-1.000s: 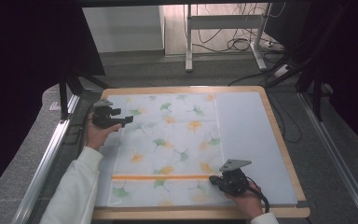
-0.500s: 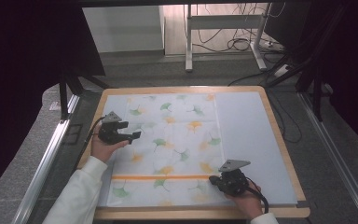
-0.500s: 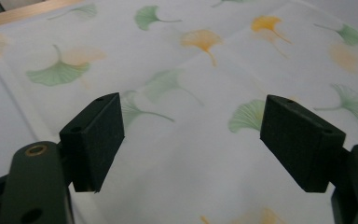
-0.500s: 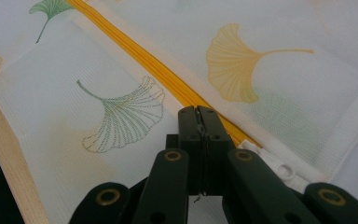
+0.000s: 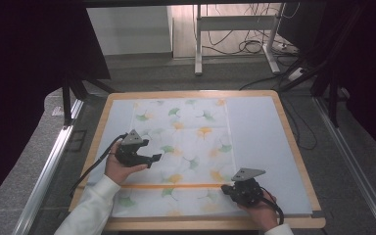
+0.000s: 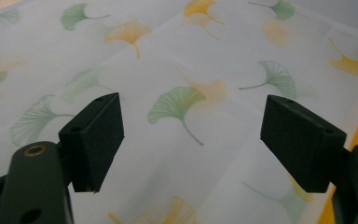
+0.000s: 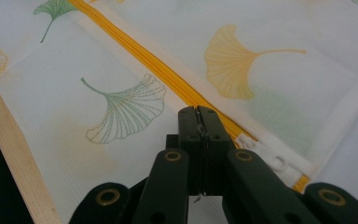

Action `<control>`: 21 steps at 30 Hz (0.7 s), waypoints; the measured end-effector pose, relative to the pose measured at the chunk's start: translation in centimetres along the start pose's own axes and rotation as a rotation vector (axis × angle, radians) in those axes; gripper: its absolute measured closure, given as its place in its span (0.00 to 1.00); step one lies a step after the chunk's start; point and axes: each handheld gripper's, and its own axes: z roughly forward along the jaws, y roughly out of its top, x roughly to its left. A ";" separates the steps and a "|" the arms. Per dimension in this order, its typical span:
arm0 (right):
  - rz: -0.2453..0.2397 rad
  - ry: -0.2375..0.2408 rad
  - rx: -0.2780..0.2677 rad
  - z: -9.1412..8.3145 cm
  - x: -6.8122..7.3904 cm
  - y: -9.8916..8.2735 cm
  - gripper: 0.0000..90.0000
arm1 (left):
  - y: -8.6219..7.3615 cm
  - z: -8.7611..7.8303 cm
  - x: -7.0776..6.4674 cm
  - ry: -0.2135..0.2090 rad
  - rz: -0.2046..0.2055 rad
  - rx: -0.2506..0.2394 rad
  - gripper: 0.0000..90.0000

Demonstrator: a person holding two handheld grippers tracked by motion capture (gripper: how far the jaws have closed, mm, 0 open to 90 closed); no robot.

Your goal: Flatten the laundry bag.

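The right gripper (image 7: 199, 122) is clamped shut by the yellow zipper (image 7: 168, 73) of the white ginkgo-printed mesh bag (image 5: 186, 147), possibly on its pull, though I cannot tell. The left gripper (image 6: 191, 140) hovers wide open, holding nothing. With the fabric unpinned, pulling could bunch the bag and jam the zipper.

Overhead view; tong cameras near cloth (image 5: 186, 147)

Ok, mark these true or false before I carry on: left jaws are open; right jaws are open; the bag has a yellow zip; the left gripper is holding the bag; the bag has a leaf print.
1. The left gripper has its jaws open: true.
2. The right gripper has its jaws open: false, they are shut, with something small and metallic pinched between them by the zip's end.
3. The bag has a yellow zip: true.
4. The left gripper holds the bag: false, nothing lies between its jaws.
5. The bag has a leaf print: true.
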 end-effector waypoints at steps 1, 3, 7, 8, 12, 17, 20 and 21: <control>0.006 -0.003 -0.003 -0.2 -0.1 -0.1 0.98 | 0.0 0.0 -0.2 -0.007 -0.001 0.000 0.24; 0.018 -0.008 -0.014 -0.6 -0.3 -0.2 0.98 | -0.1 0.0 -0.7 -0.024 -0.008 -0.006 0.25; 0.040 -0.022 -0.031 -1.2 -0.8 -0.5 0.98 | 0.0 0.1 -1.7 -0.055 -0.008 -0.010 0.27; 0.046 -0.023 -0.036 -1.4 -0.9 -0.6 0.98 | 0.0 0.2 -2.0 -0.064 -0.005 -0.005 0.27; 0.064 -0.029 -0.046 -1.7 -1.3 -0.6 0.98 | 0.0 0.5 -2.8 -0.083 0.007 0.009 0.27; 0.077 -0.037 -0.062 -2.2 -1.7 -0.8 0.98 | -0.1 0.8 -3.7 -0.129 0.002 0.016 0.27; 0.087 -0.044 -0.065 -2.4 -1.9 -0.9 0.98 | -0.3 0.9 -4.0 -0.136 0.004 0.024 0.28; 0.089 -0.048 -0.066 -2.4 -2.0 -0.9 0.98 | -0.3 0.9 -4.1 -0.139 0.005 0.025 0.28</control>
